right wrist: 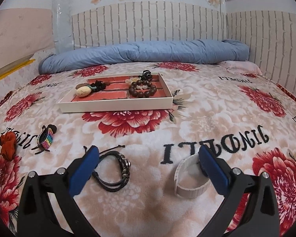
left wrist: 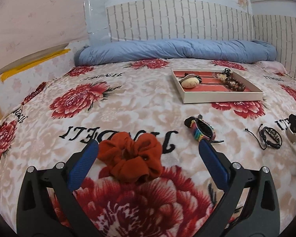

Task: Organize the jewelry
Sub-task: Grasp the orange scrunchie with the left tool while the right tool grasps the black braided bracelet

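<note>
An orange scrunchie (left wrist: 130, 158) lies on the floral blanket between the open fingers of my left gripper (left wrist: 148, 148). A rainbow hair claw (left wrist: 202, 130) lies just beyond the right finger. My right gripper (right wrist: 148, 154) is open over a black leather bracelet (right wrist: 116, 172) by its left finger and a white band (right wrist: 189, 177) by its right finger. A white tray (right wrist: 116, 106) with a red lining holds a wooden bead bracelet (right wrist: 142, 89), a cream plush charm (right wrist: 84, 90) and dark hair pieces. The tray also shows in the left wrist view (left wrist: 223, 96).
A rolled blue duvet (right wrist: 144, 53) lies along the far side against a brick-pattern wall. A pink pillow (right wrist: 240, 67) sits at the far right. The bed's left edge (left wrist: 2, 106) drops off beside a yellow-trimmed surface.
</note>
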`<state>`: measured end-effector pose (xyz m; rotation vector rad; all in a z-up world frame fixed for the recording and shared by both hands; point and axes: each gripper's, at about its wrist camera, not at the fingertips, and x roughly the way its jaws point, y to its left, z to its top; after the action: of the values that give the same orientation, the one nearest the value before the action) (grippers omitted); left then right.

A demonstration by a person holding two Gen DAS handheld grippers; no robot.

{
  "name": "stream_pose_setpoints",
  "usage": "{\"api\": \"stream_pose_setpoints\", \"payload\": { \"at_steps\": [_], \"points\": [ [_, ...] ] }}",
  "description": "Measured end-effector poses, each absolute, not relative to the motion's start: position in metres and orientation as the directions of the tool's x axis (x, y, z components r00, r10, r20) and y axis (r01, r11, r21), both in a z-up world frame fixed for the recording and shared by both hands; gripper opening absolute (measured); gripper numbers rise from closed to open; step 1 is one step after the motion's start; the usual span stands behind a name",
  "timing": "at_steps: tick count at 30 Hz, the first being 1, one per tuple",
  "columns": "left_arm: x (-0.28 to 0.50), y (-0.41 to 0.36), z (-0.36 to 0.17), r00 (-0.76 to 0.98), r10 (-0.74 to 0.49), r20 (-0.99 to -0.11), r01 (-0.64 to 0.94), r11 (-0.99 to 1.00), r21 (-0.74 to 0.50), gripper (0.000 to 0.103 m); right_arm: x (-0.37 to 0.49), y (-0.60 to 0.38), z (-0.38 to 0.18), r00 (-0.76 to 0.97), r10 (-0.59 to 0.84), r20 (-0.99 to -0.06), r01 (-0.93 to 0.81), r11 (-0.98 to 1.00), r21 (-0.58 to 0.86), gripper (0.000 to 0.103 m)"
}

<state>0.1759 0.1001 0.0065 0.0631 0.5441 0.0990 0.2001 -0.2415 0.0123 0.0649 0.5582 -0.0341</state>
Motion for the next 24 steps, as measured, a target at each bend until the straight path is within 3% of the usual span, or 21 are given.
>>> {"api": "stream_pose_setpoints", "payload": {
  "at_steps": [13, 24],
  "points": [
    [0.181, 0.117, -0.003, 0.848, 0.093, -0.521, -0.091, 0.995, 0.03, 0.098, 0.204, -0.234, 0.003, 0.834, -0.013, -0.551, 0.029, 0.999, 0.019, 0.099],
    [0.21, 0.121, -0.014, 0.772, 0.043, -0.634, -0.059, 0.998, -0.004, 0.098, 0.226, -0.224, -0.01, 0.759, 0.017, -0.651, -0.018, 1.0, 0.005, 0.099]
  ]
}}
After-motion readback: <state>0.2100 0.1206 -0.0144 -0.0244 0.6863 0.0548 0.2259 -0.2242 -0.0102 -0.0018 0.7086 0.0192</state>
